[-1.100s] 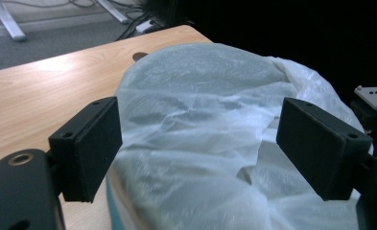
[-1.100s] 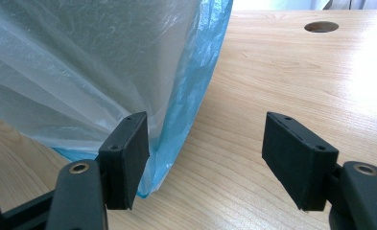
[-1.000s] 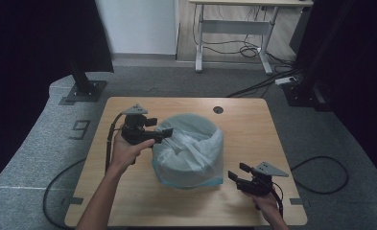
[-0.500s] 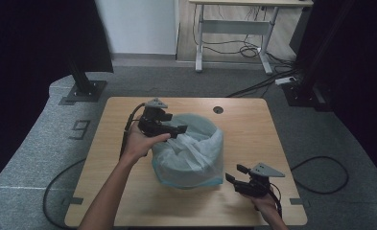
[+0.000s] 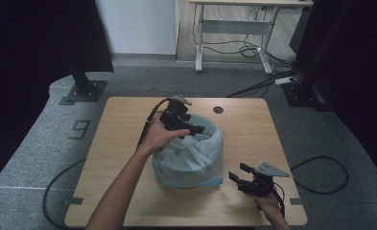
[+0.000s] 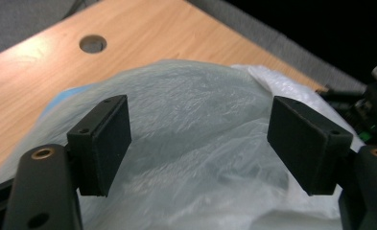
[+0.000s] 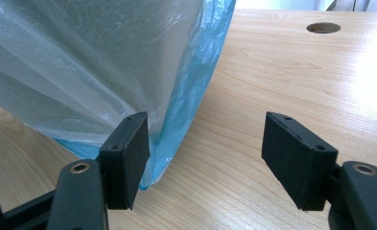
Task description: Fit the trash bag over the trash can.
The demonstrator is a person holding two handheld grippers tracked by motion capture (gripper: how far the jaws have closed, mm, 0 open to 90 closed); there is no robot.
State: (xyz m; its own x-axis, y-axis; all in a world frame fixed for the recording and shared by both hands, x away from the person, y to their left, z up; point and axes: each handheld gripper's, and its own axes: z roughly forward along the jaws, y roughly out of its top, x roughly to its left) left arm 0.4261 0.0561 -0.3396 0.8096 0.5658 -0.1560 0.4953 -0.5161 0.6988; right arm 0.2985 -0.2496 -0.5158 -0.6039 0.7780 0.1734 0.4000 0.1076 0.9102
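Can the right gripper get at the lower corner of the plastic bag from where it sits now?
Probably yes. The right gripper sits on the table just beside the plastic bag, jaws open, and the right gripper view shows bare wood between its pads and the bag's blue bottom edge.

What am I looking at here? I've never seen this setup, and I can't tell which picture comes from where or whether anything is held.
A person at a wooden table holds a two-jaw hand tool in each hand. The high view looks down from above. There the left gripper hangs over the top of a translucent plastic bag, and the right gripper waits beside the bag's lower right corner. The other two pictures come from cameras riding on each gripper, looking along its black jaws. In the left gripper view the bag lies beyond the open jaws; in the right gripper view its blue-tinted edge lies beside the left jaw. Nothing is gripped.
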